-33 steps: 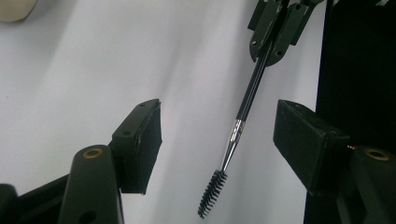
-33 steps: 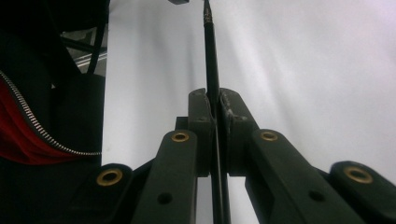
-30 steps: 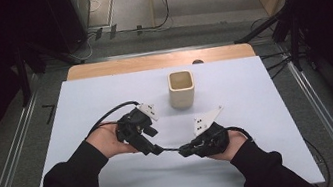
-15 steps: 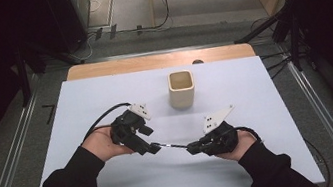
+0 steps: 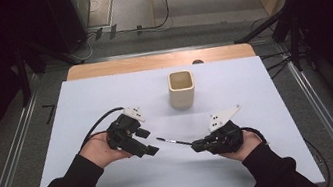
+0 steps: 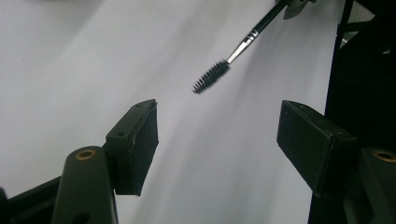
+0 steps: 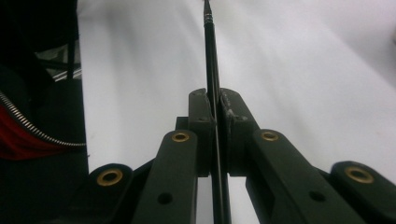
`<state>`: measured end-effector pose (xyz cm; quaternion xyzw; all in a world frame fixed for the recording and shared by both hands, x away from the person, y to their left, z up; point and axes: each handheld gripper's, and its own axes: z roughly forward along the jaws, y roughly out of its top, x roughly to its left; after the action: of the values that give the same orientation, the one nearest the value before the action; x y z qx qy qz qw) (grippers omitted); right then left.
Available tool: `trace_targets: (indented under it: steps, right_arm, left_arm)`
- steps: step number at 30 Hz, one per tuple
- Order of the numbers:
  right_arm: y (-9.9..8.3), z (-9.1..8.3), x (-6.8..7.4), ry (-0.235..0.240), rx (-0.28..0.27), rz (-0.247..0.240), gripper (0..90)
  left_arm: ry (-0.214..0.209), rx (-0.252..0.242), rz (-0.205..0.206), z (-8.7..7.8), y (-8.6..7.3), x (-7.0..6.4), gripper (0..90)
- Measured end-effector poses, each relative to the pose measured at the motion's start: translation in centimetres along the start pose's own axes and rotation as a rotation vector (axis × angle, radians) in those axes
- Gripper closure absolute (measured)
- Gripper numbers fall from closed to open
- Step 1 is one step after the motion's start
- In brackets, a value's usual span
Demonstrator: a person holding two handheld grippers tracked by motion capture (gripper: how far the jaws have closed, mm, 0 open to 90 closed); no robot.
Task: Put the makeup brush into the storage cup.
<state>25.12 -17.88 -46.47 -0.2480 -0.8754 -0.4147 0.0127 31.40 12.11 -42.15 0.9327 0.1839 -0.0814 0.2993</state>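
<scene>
My brush (image 6: pixel 233 53) has a glossy black handle, a shiny metal neck and rough dark bristles. My jaws look like matt black plastic with brass-coloured rivets. The table (image 5: pixel 104 98) top is smooth and matt white, with a wood edge at 12 o'clock. The cup (image 5: pixel 181 90) looks matt cream.

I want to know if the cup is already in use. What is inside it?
From the high view, the cup stands upright with its mouth open; the pale inner walls show and nothing sticks out. Its bottom is too shadowed to tell. The brush is clamped in the right gripper, outside the cup.
</scene>
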Motion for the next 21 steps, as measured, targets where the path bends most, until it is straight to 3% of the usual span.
trace_targets:
  steps: [14, 21]
  right_arm:
    - [0.4, 0.6, 0.6, -0.093, -0.079, 0.095, 85.7]
    - [0.4, 0.9, 1.2, -0.131, -0.109, 0.127, 85.8]
  left_arm:
    - [0.027, -0.107, -0.083, -0.3, -1.3, -0.2, 29.3]
    - [0.034, -0.111, -0.111, 0.7, -1.6, -0.7, 29.6]
